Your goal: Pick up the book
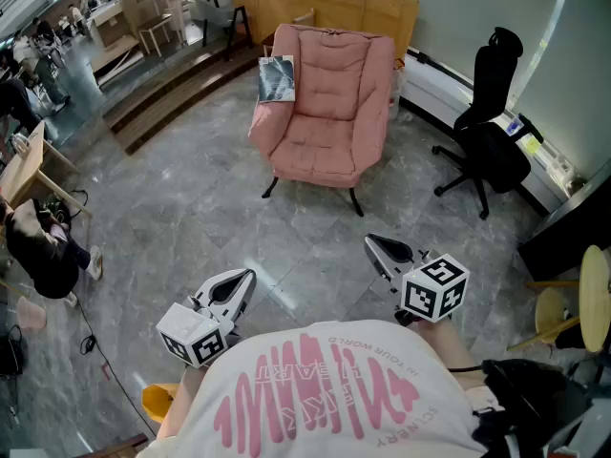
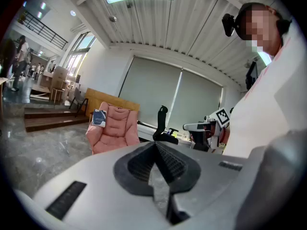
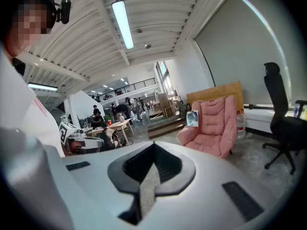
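Note:
A dark-covered book (image 1: 277, 78) rests on the left armrest of a pink armchair (image 1: 325, 113) across the grey floor; the book (image 2: 99, 118) also shows in the left gripper view, and the book (image 3: 193, 119) in the right gripper view. My left gripper (image 1: 246, 280) is held low at my left, far from the chair, shut with nothing in it. At my right, equally far back, my right gripper (image 1: 374, 245) is shut and holds nothing. Both point toward the chair, slightly downward.
A black office chair (image 1: 487, 141) stands right of the armchair. Wooden steps (image 1: 162, 89) rise at the left, with tables and people beyond. A plywood panel (image 1: 325, 3) leans behind the armchair. A round table edge (image 1: 594, 299) sits at far right. Cables trail on the floor at left.

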A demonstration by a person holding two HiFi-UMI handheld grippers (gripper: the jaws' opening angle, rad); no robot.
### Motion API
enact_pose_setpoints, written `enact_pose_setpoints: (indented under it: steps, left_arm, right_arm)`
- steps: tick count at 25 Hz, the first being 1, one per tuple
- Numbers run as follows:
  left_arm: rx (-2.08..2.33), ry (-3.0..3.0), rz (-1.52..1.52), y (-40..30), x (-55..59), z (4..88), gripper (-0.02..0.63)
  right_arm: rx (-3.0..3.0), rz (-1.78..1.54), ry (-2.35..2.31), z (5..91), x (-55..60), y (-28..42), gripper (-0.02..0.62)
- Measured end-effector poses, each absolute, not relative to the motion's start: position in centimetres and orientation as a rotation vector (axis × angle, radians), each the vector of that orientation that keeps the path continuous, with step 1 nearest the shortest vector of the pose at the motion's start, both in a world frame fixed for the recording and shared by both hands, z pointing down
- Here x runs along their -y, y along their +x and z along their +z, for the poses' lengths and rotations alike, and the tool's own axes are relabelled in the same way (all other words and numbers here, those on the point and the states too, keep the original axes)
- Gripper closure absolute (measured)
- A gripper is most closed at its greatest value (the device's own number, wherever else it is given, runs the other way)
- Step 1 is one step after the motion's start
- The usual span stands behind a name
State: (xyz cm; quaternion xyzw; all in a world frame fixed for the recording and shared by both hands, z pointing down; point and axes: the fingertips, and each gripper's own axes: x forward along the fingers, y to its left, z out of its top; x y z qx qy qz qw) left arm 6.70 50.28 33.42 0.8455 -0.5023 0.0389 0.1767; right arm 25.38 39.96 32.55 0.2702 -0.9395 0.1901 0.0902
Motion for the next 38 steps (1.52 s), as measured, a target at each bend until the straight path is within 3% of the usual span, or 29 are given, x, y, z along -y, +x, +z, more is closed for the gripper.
enact_pose_setpoints:
  steps: [15,24,38]
  left_arm:
    - [1.439,2.385,0.091,6.1,-50.4,33.3,0.598]
    - [1.489,2.316,0.024,2.5,-52.1,33.8,0.598]
    - [1.396,2.285,-0.060,0.9,-52.8,36.7,0.598]
  right_arm:
    - [2.804,0.603,0.809,32.3,-39.4,24.9,0.588]
    - [2.790,0.686,0.762,33.0,-39.6,21.0,0.588]
    - [2.639,0.860,0.835,38.6,-41.1,18.6,0.588]
